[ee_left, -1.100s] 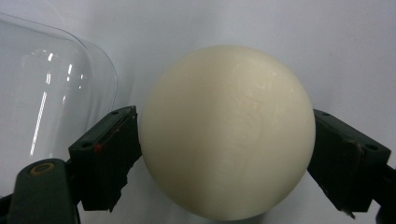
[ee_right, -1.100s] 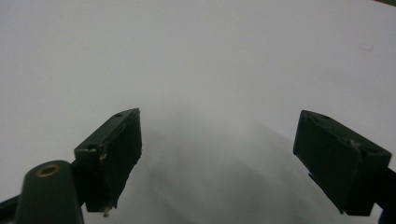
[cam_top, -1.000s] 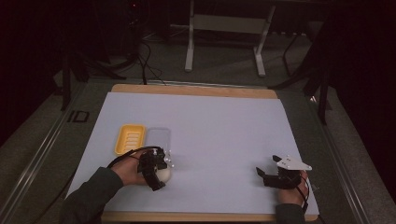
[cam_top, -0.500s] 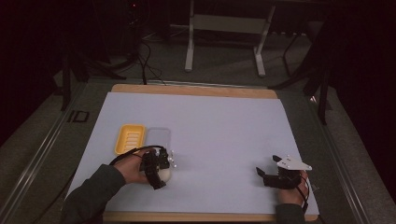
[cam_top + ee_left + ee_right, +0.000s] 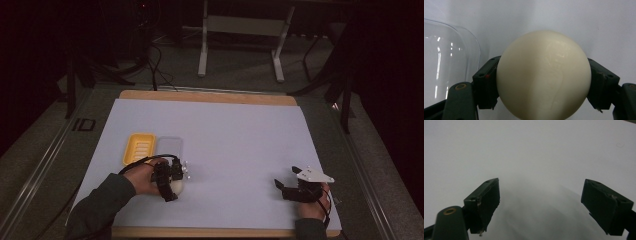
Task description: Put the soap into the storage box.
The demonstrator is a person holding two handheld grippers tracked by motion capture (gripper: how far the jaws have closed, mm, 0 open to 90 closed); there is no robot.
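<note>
Currently the left gripper (image 5: 176,181) is sitting lower left of the high view, jaws clamping a cream-white ball (image 5: 543,75) from both sides. In the left gripper view the ball is taking up the centre of the frame, a black jaw pressing against each flank. A clear plastic lid (image 5: 447,62) is showing at the left edge of that view, just beside the ball; whether they're touching, can't tell. In the high view the lid (image 5: 169,149) is lying flat left of centre, touching a yellow tray (image 5: 139,148) on its left. Both are resting on the white sheet (image 5: 240,135) covering the table. The right gripper (image 5: 286,189) is sitting lower right, well apart from everything, jaws spread wide and gripping nothing over bare sheet (image 5: 536,152).
</note>
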